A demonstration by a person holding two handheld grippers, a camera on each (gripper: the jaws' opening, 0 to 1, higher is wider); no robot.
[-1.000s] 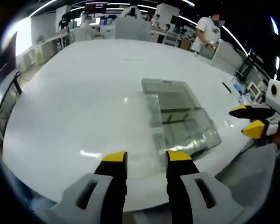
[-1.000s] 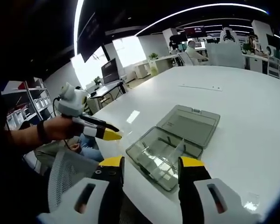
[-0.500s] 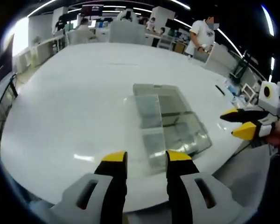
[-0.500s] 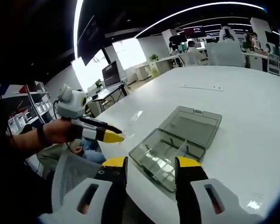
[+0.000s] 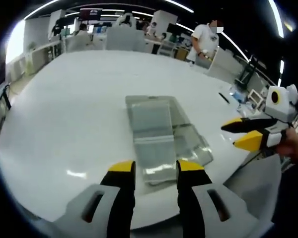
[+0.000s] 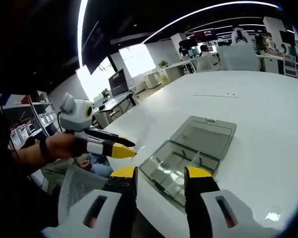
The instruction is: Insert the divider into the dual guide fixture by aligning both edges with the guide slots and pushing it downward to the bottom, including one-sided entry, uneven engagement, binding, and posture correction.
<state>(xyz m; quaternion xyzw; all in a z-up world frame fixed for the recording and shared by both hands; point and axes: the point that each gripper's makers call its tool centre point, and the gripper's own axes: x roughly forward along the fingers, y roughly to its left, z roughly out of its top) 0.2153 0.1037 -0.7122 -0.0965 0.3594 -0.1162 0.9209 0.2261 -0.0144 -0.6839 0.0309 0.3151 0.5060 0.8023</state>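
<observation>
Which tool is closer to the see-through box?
Hard to call. The left tool and the right tool each hover open at a near edge of the box, neither touching.

A large white glossy round-edged table carries a clear, grey-tinted plastic compartment box, lying open with its hinged lid flat on the surface.

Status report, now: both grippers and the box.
Left hand-held gripper open, empty. Right hand-held gripper open, empty. Box open on table, untouched. Nothing in the way.
</observation>
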